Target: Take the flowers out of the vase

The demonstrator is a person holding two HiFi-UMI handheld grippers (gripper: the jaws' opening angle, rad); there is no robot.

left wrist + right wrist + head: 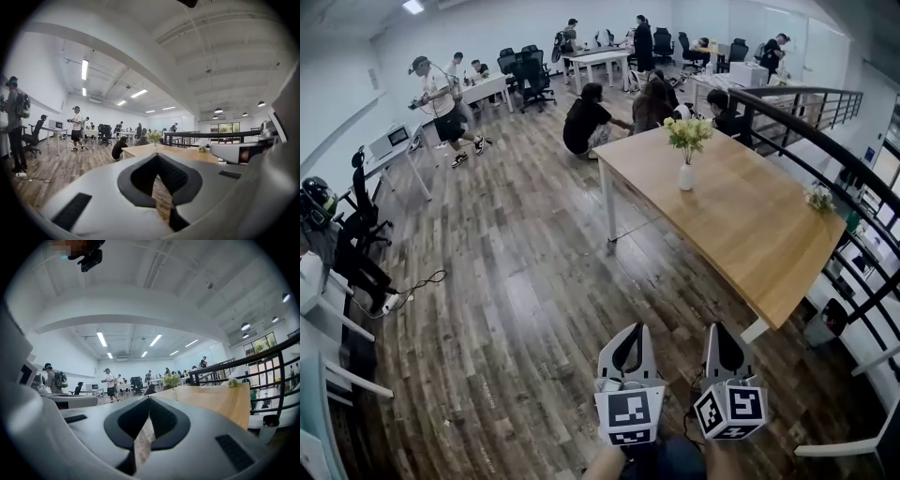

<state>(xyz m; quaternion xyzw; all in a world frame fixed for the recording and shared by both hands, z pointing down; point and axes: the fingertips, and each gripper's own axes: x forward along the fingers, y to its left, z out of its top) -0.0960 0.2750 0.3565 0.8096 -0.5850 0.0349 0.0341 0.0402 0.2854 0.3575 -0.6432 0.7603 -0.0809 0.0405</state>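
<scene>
A white vase (686, 176) holding pale yellow-green flowers (688, 133) stands on the far part of a long wooden table (750, 225). Both grippers are low in the head view, over the wood floor and well short of the table. My left gripper (635, 330) is shut with nothing between its jaws, and my right gripper (715, 330) beside it is shut and empty too. In the left gripper view the flowers (154, 137) are small and far beyond the closed tips (157, 155). The right gripper view also has the flowers (171, 380) far past its closed tips (149, 398).
A second small bunch of flowers (818, 198) lies near the table's right edge. A dark railing (825, 141) runs behind the table. Several people crouch at the table's far end (586, 120); another stands at far left (441, 103). Desks, office chairs and a floor cable (412, 286) line the left.
</scene>
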